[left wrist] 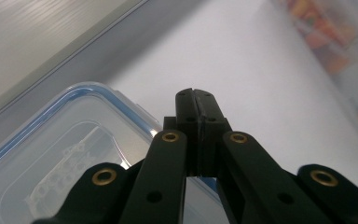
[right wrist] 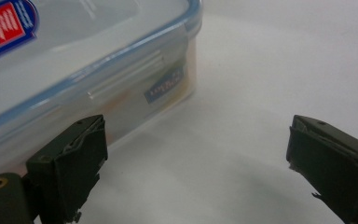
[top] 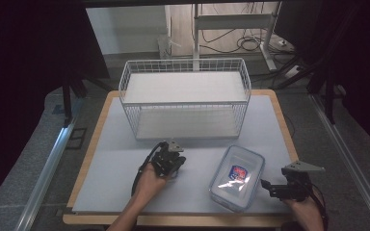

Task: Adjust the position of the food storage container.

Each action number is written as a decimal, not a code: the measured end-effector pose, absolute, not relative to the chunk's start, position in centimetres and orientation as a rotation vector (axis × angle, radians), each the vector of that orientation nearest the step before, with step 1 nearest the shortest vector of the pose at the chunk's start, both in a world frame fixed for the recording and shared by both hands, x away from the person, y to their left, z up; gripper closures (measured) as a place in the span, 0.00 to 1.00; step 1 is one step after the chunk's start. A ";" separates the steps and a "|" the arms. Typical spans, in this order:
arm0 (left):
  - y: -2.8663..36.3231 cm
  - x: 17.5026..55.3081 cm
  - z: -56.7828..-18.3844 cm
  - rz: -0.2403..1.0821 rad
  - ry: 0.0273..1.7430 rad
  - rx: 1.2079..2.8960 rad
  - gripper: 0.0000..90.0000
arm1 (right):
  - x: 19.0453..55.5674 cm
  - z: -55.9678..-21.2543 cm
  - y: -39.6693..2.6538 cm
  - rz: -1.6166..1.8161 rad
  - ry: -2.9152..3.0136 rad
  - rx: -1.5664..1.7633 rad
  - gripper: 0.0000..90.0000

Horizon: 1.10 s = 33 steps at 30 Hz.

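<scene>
Desk (top: 125, 159): it is carrying everything on a pale sheet, leaving open room in front of the rack where both hands are working.
Wire rack (top: 185, 98): it is standing at the far side of the desk, open face toward the person, both shelves bare; probably waiting to take the box.
Plastic box (top: 237, 178): it is lying flat near the front right of the desk, lid on with its blue seal and a red-and-blue label facing up, turned slightly askew, so its short side is facing the right hand.
Right gripper (top: 269, 186): it is pointing at the box from the right with jaws standing wide and nothing between them; in the right gripper view one jaw is sitting just beside the box wall (right wrist: 135, 88), likely lining up to clasp that side.
Left gripper (top: 173, 163): it is hovering left of the box, jaws pressed together and gripping nothing; in the left gripper view its tip is pointing past a lid corner (left wrist: 81, 91), perhaps to steady or nudge it.
</scene>
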State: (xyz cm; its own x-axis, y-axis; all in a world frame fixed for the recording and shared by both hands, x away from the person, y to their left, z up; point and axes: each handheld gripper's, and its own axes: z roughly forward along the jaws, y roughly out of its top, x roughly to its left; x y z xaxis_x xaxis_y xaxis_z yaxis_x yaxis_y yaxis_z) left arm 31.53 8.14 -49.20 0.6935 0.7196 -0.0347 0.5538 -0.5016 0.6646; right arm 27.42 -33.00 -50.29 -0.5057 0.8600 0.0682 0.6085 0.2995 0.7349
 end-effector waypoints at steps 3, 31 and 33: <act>9.6 31.4 -49.2 0.336 0.997 2.240 1.00 | 27.4 -50.0 -33.1 1.048 2.227 1.319 0.05; 15.7 27.0 -50.4 0.374 1.102 2.110 0.94 | 26.1 -49.1 -30.9 1.107 2.556 1.161 1.00; 15.6 26.2 -50.3 0.376 1.077 2.091 0.94 | 26.1 -49.1 -30.7 1.117 2.582 1.145 1.00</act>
